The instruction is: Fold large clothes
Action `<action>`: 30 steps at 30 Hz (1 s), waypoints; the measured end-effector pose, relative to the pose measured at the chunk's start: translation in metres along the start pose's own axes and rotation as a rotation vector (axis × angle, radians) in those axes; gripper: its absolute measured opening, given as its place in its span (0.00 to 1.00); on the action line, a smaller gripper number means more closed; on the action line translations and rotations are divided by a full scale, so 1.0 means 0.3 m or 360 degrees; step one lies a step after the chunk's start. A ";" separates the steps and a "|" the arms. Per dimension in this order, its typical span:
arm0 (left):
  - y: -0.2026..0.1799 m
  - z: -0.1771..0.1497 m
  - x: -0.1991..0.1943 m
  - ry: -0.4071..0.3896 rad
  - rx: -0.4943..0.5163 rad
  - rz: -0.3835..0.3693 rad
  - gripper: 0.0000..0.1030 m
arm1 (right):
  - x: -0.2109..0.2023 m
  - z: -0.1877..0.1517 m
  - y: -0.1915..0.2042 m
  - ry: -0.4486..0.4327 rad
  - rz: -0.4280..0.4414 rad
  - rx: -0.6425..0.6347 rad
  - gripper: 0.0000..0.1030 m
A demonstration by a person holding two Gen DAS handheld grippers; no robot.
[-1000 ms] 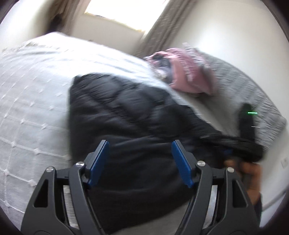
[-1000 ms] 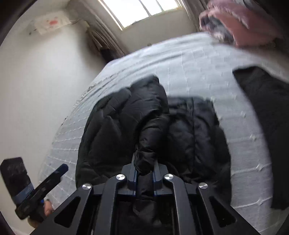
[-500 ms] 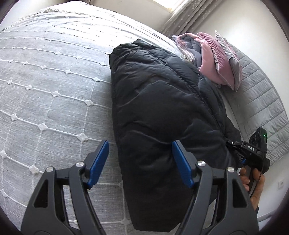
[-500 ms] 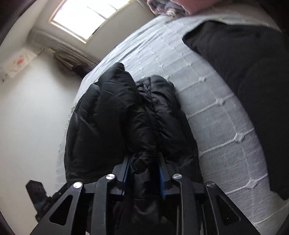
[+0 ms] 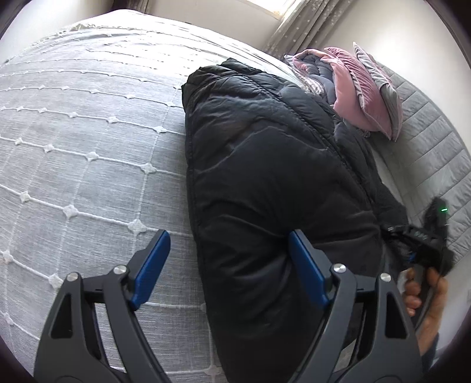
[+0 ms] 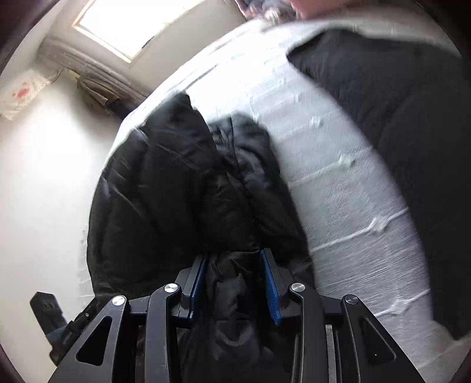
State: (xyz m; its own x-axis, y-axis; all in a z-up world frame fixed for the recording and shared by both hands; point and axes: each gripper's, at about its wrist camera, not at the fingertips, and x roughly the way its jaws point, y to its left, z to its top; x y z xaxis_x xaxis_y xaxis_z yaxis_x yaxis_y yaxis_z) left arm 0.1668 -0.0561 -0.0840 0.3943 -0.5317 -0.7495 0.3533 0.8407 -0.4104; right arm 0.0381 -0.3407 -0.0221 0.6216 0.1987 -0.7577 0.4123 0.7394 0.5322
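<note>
A grey bedspread [image 5: 88, 153] with a white stitched grid covers the bed under me, with a bright window [image 6: 132, 26] and curtains [image 5: 306, 26] beyond it.

My left gripper [image 5: 229, 262] has its blue fingers [image 5: 153, 265] spread wide; they have just been opening further. They grip nothing. The left one hangs over bare bedspread and the right one is at the near bulge of the black puffer jacket [image 5: 265, 176], though I cannot tell if it touches. The jacket's edge runs up between them.

My right gripper [image 6: 234, 280] has just been opening too, and its fingers [image 6: 269, 288] now stand partly apart with a bunched fold of the jacket [image 6: 182, 191] between them. Whether the pads press on the cloth I cannot tell.

Outward from there, the jacket lies folded lengthwise on the bed, its long side stretching away from me. Past its far end sit pink pillows [image 5: 353, 88] and a grey cushion [image 5: 382, 85] against the quilted headboard [image 5: 426, 153]. A second dark garment [image 6: 397, 117] lies apart on the bedspread, to the right of the jacket in the right wrist view.
</note>
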 end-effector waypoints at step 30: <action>-0.390 0.327 0.202 0.0044 0.0366 0.0125 0.80 | 0.081 -0.114 0.115 0.0082 -0.0356 -0.0414 0.25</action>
State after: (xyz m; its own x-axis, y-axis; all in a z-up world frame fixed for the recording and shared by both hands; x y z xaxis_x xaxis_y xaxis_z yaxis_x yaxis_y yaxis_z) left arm 0.2327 -0.1969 -0.0304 0.4061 -0.4599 -0.7897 0.5074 0.8322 -0.2238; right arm 0.0445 -0.2883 -0.0351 0.4978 0.0407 -0.8663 0.3468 0.9062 0.2418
